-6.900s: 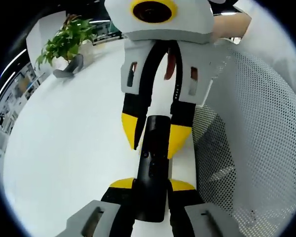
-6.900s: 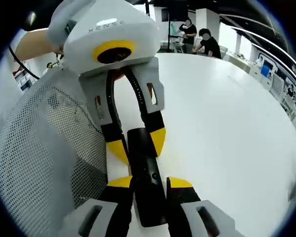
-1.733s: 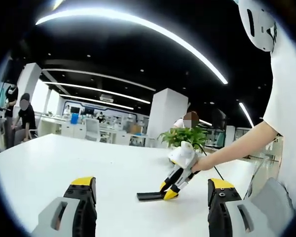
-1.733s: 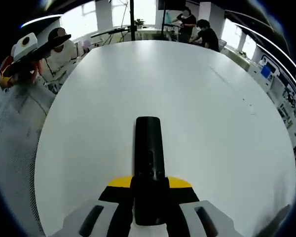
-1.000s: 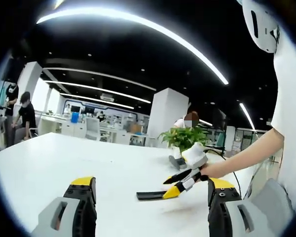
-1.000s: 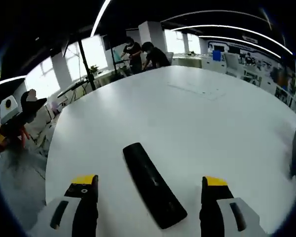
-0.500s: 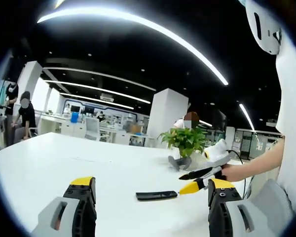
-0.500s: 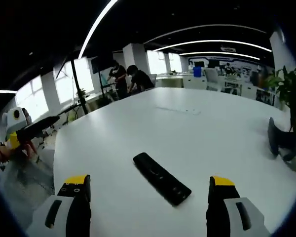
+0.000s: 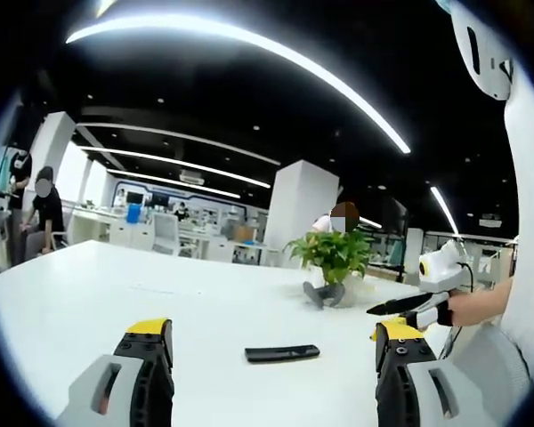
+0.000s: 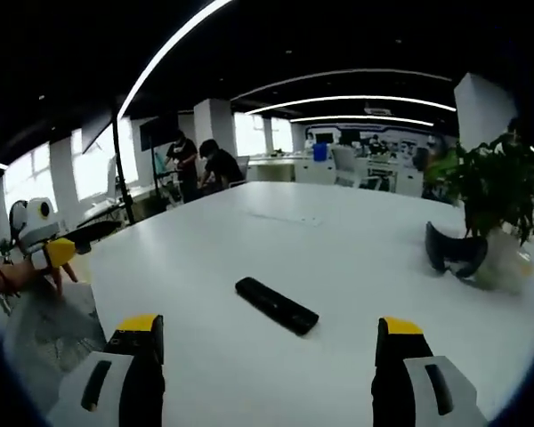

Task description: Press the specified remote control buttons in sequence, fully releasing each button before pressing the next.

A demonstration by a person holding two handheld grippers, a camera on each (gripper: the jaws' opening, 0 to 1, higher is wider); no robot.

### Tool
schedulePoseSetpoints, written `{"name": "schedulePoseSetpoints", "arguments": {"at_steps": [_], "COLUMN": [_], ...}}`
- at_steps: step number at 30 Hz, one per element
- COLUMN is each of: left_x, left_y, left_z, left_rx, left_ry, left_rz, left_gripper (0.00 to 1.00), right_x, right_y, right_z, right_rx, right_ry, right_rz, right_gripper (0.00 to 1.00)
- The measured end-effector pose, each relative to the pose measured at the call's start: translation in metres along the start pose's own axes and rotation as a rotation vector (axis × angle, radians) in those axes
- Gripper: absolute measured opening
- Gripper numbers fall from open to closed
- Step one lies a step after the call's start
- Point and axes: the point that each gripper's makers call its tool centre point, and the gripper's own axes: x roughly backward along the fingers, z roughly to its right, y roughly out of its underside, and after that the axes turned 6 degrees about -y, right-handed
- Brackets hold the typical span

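Now the remote control [image 10: 277, 305] lies flat and alone on the white table [image 10: 356, 267], touched by nothing, where 1.7 s ago the right gripper was clamped on its near end. In the left gripper view it [image 9: 282, 353] sits just below centre, between that view's own jaws. The right gripper [image 10: 269, 351] has let go and backed off toward 6 o'clock, its jaws spread wide on either side of the remote. The left gripper [image 9: 272, 351] also stands spread and empty. At 3 o'clock in the left gripper view the right gripper [image 9: 400, 307] hangs well apart from the remote. A potted plant [image 10: 491, 200] stands beyond. Judging by this, the pressing looks finished, or at least paused.
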Motion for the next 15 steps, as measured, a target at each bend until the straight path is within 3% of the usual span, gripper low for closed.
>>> {"name": "schedulePoseSetpoints", "arguments": {"at_steps": [9,15], "left_x": [0.000,0.001], "left_y": [0.000,-0.001], "left_z": [0.000,0.000], "left_rx": [0.000,-0.001], "left_ry": [0.002,0.000], "left_rz": [-0.001,-0.001], "left_gripper": [0.99,0.99], "right_x": [0.030,0.045], "right_y": [-0.003,0.004], "right_z": [-0.010,-0.006], "right_rx": [-0.002,0.012], "right_ry": [0.056,0.106], "right_rz": [0.037,0.024], "right_gripper": [0.99,0.99]}}
